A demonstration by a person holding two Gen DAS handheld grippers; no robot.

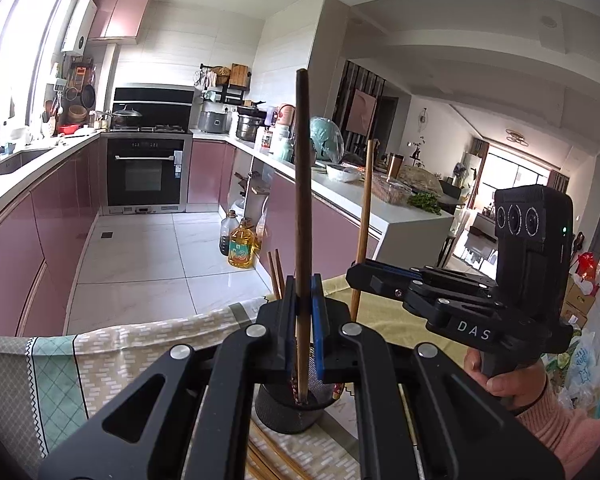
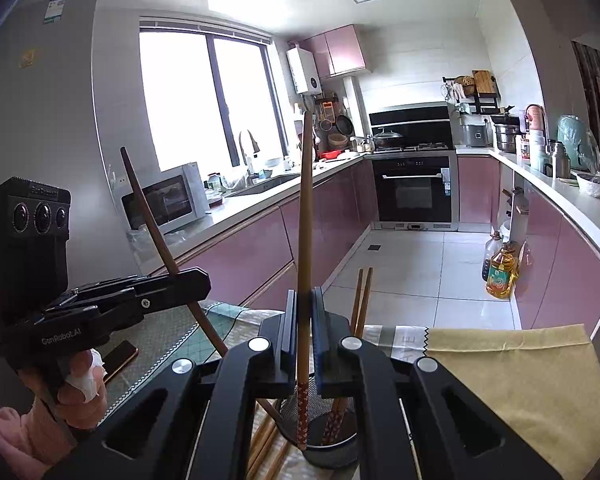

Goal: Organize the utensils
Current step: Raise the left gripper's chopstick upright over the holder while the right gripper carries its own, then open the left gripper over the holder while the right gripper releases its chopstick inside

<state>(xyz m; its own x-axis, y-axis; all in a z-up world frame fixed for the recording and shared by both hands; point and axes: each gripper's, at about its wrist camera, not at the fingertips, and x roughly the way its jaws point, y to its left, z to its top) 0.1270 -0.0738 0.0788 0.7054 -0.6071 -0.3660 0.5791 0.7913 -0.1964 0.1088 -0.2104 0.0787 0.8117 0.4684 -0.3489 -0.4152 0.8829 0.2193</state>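
A dark brown chopstick [image 1: 302,200] is clamped upright between the blue pads of the left gripper [image 1: 304,300], its lower end reaching down into the black mesh holder [image 1: 288,412] directly beneath. A lighter brown chopstick [image 2: 305,240], patterned red near its lower end, is clamped in the same way by the right gripper [image 2: 304,312], and its tip is seen at the mouth of the holder. Both grippers are closed tightly on their chopsticks.

Inside the holder, two more chopsticks [image 2: 362,300] are seen leaning against the far side, their tops rising above the rim. Beside the holder, on the near side, several loose chopsticks [image 2: 266,444] are laid flat on the tablecloth [image 1: 112,352], which is patterned in pale bricks and teal diamonds. To the right of the holder, a plain yellow cloth [image 2: 512,376] is spread over the table. To the left of the holder, a phone [image 2: 120,358] is laid on the cloth.

Each gripper is held by a hand [image 1: 508,380] in a pink sleeve [image 1: 560,432].

Beyond the holder, a kitchen with pink cabinets [image 2: 332,208] is seen, with a built-in oven [image 2: 416,190] at the far end and oil bottles [image 2: 500,270] on the tiled floor.
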